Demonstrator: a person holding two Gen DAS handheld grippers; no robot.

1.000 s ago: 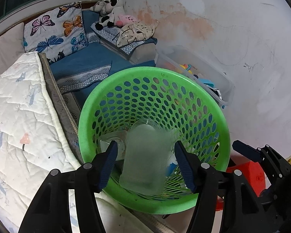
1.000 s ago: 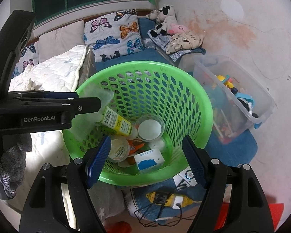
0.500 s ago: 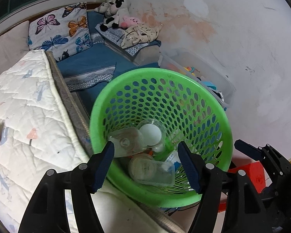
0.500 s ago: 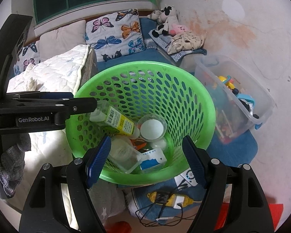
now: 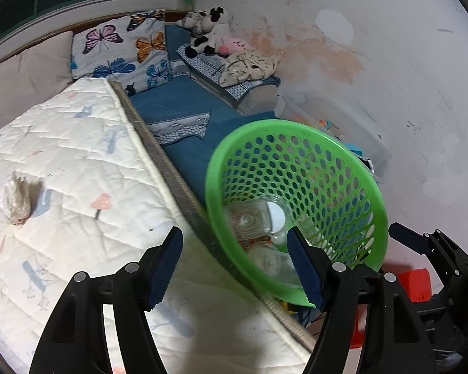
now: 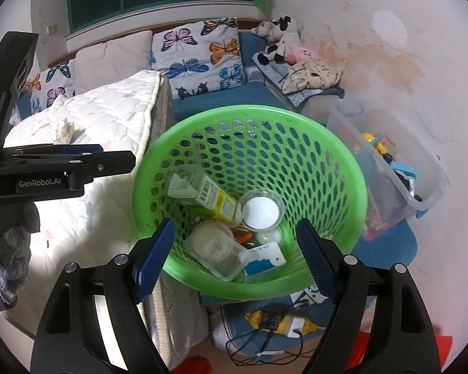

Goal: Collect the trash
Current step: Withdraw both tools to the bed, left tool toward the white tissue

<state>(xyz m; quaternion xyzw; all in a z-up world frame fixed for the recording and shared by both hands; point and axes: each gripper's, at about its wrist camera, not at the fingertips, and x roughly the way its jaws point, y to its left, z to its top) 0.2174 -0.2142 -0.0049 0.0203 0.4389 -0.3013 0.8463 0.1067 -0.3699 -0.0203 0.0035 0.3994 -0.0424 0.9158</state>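
Both hand-held grippers are spread wide and hold nothing: the left hand-held gripper (image 5: 234, 261) hovers over the mattress (image 5: 78, 162) edge beside the green basket (image 5: 371, 205), and the right hand-held gripper (image 6: 234, 249) hangs above the basket, where bottles, a cup and a carton already lie. The remaining trash looks to be the crumpled tissue (image 5: 17, 199) lying on the mattress, well apart from the basket. It should be very light, soft and crushable, so I would pinch it across its bunched middle rather than a loose corner.
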